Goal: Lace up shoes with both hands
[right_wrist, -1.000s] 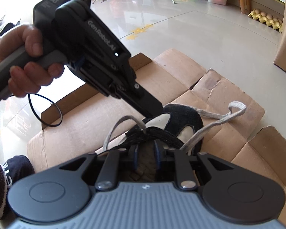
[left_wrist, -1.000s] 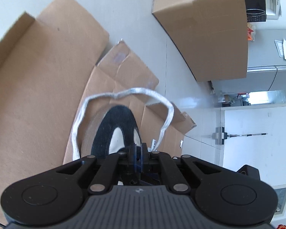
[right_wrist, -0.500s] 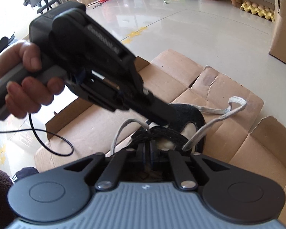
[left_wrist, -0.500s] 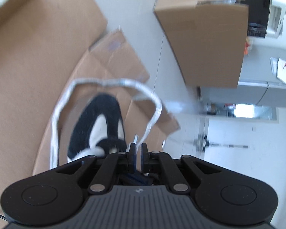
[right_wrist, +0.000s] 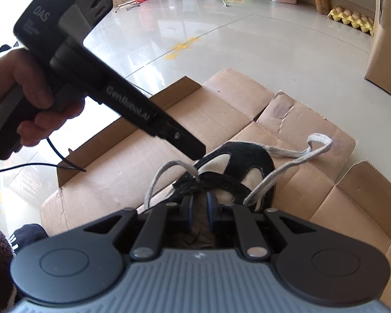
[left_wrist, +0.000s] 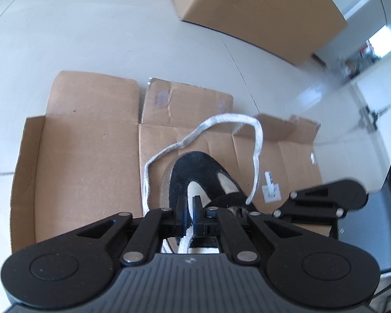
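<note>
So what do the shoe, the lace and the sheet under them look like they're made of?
Shoe: black upper looks like matte, fuzzy suede, with smooth cream panels, perhaps leather. Lace: flat woven cloth, whitish grey. Sheet: brown flattened cardboard, creased with torn flaps.

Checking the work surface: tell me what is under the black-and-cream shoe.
Under the black-and-cream suede shoe lies flattened brown cardboard on the pale floor. The cardboard directly beneath its sole is covered.
</note>
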`<state>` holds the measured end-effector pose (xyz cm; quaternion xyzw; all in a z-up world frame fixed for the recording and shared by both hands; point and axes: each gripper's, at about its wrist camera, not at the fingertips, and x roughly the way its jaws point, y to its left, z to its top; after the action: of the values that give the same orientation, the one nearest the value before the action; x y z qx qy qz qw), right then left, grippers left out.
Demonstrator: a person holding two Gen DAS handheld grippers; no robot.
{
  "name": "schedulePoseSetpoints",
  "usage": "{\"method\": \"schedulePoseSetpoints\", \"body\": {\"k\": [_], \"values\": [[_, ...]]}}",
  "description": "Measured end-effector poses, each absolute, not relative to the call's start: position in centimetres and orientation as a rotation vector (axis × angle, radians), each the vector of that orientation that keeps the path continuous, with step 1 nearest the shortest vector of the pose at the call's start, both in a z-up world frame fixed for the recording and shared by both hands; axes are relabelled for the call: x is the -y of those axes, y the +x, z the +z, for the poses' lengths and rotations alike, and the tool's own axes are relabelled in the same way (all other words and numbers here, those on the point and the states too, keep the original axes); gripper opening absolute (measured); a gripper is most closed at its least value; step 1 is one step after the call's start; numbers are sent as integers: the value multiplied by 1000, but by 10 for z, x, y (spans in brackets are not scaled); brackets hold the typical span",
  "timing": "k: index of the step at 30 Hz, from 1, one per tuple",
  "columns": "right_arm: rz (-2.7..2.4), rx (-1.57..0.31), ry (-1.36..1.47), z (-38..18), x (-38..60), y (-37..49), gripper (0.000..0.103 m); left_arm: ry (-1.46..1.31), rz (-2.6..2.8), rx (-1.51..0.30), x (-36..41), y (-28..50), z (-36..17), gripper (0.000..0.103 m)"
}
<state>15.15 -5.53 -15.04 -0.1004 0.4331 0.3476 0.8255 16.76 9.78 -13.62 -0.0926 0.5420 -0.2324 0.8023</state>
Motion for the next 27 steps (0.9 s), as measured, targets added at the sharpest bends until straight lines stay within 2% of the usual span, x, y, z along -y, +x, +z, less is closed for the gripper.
{"method": "schedulePoseSetpoints", "body": {"k": [15,21,22,27], "values": [[780,-951,-181,-161,58,165,12,43,-546,-1135,-65,162,-146,2],[862,-1043,-60,-178,69,192,8,83,-565,-1147,-61,165,-153,1],[871,-1043,-60,-180,69,193,4,94,-568,-1145,-59,165,-154,1],[870,-1001,-150,-172,65,183,2,78,-562,-1134,-61,164,-154,1]]}}
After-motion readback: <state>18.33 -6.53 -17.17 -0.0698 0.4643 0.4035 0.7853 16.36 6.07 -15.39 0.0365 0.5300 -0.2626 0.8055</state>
